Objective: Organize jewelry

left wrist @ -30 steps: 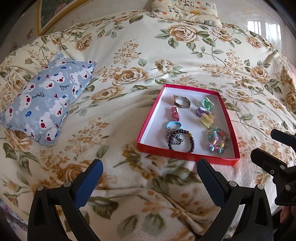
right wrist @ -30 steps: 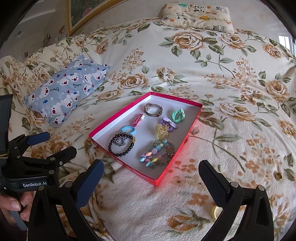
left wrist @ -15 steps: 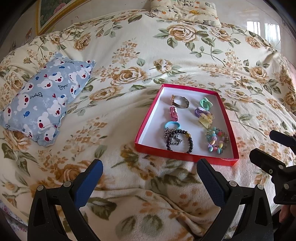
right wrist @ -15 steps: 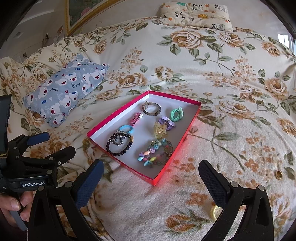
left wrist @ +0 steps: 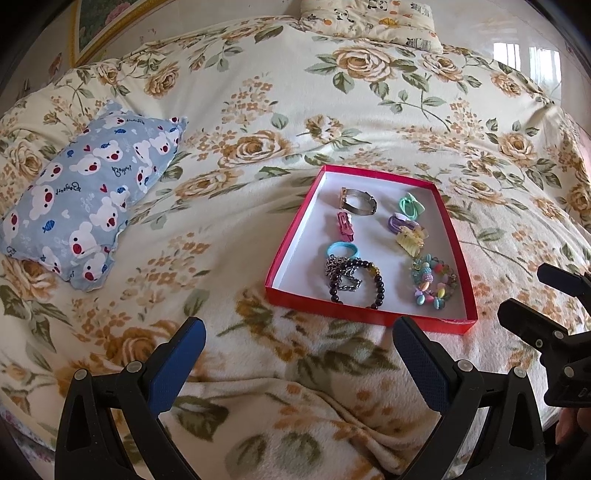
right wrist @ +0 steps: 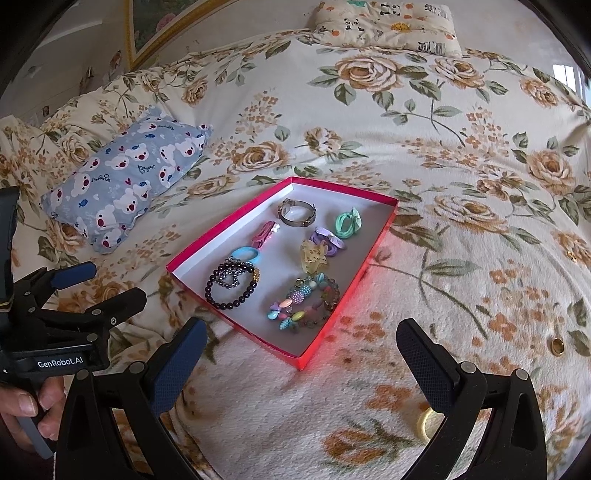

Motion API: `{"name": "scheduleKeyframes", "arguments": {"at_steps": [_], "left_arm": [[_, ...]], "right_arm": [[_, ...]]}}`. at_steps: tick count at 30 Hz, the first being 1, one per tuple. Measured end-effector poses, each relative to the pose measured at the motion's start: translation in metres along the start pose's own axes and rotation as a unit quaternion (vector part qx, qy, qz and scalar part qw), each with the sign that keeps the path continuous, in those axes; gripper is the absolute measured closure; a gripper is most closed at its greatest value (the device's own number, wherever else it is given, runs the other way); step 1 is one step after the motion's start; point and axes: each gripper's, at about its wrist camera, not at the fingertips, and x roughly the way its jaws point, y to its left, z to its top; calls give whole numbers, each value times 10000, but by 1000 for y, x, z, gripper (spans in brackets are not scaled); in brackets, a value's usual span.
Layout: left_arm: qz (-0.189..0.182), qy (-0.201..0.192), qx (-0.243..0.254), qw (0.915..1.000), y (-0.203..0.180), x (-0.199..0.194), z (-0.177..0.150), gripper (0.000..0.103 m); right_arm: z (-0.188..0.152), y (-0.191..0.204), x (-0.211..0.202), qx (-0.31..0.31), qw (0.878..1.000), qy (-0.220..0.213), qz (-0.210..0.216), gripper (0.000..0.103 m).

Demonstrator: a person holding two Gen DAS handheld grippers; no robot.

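Observation:
A red tray [left wrist: 291, 236] [right wrist: 373, 254] with a white floor lies on the floral bedspread. It holds a metal bangle [left wrist: 358, 201], hair ties, a pink clip, a yellow clip, a dark bead bracelet [right wrist: 231, 282] and a pastel bead bracelet [right wrist: 306, 304]. A gold ring [right wrist: 557, 346] and a pale yellow hair tie [right wrist: 424, 422] lie on the blanket right of the tray. My left gripper [left wrist: 295, 354] is open and empty, in front of the tray. My right gripper [right wrist: 301, 356] is open and empty, just short of the tray's near corner.
A blue bear-print pillow [left wrist: 85, 206] lies left of the tray. A panda-print pillow [left wrist: 369, 18] sits at the bed's far end. A small gold item [right wrist: 571, 255] lies on the blanket at far right. The blanket is rumpled near the front edge.
Both grippers have drifted slightly; the tray sits a little to the left and farther in both views. Nothing was grasped or moved.

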Motion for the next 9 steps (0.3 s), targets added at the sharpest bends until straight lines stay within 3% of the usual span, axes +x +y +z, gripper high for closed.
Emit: {"name": "scheduleKeyframes", "arguments": {"at_steps": [9], "left_arm": [[-83, 125, -3, 9999, -5, 12, 9, 1]], "right_arm": [[0, -9, 8, 117, 9999, 104, 7, 0]]}}
